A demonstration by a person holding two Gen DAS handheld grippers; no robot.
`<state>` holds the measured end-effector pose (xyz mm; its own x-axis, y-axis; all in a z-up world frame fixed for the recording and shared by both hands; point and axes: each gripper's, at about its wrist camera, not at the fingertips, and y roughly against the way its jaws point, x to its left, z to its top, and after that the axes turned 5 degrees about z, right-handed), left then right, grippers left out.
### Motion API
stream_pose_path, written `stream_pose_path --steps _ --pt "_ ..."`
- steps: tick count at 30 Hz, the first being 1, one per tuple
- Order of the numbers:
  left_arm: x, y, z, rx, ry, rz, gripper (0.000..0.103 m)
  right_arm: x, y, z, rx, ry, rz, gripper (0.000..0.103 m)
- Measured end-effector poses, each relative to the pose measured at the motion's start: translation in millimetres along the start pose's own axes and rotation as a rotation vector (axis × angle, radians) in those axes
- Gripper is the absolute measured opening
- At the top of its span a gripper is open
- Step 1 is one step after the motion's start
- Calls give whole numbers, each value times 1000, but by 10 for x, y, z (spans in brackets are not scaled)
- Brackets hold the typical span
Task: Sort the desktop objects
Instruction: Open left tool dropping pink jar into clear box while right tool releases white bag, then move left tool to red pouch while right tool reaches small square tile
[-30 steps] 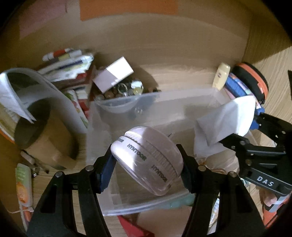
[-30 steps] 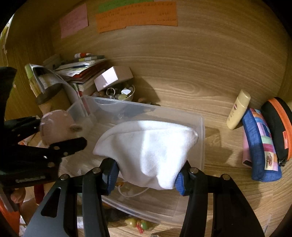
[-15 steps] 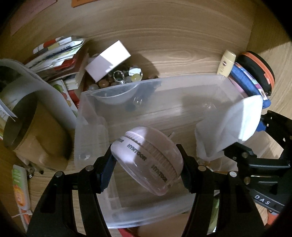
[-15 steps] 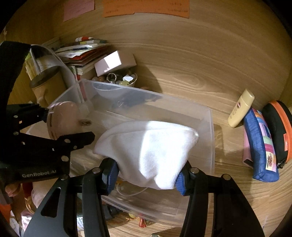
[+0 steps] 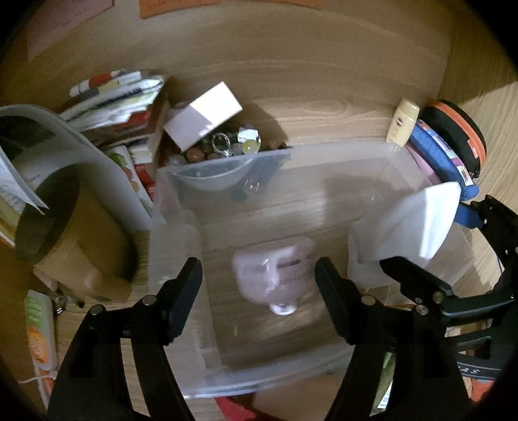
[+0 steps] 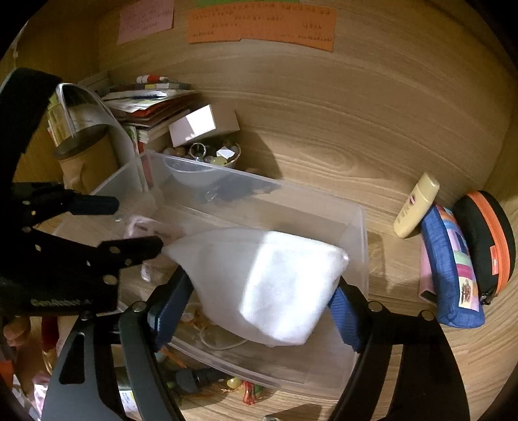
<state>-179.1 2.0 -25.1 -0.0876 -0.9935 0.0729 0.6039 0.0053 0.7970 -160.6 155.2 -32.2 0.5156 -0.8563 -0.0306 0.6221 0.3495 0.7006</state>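
Bin [image 5: 323,152] clear plastic, pink case [image 5: 275,278] inside

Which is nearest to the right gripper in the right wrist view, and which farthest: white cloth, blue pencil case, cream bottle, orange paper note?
From the right gripper, whose jaws are opening:
1. White cloth, between the fingers.
2. Blue pencil case, to the right.
3. Cream bottle, right, farther back.
4. Orange paper note, on the back wall.
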Motion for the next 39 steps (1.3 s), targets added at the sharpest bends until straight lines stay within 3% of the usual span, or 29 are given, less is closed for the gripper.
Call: stream_pose_path --steps 6,8,11,16,24,33,39 --pt "64 259 8 -45 16 7 77 8 63 9 -18 -8 27 78" --pt "111 366 -3 -65 26 15 82 20 117 17 -36 -5 35 82" --pt "193 538 -38 -90 42 24 85 23 247 29 -79 -6 7 88" --pt "285 780 -137 -131 57 56 91 27 485 43 -124 -7 -12 90" --pt "302 1083 -351 -188 56 48 96 111 908 -29 -188 10 -65 99" --pt "333 1194 -645 -177 71 42 97 233 1183 -230 -207 37 -124 100" --pt "389 1091 -898 -124 75 52 97 203 1248 -495 -177 28 -129 101"
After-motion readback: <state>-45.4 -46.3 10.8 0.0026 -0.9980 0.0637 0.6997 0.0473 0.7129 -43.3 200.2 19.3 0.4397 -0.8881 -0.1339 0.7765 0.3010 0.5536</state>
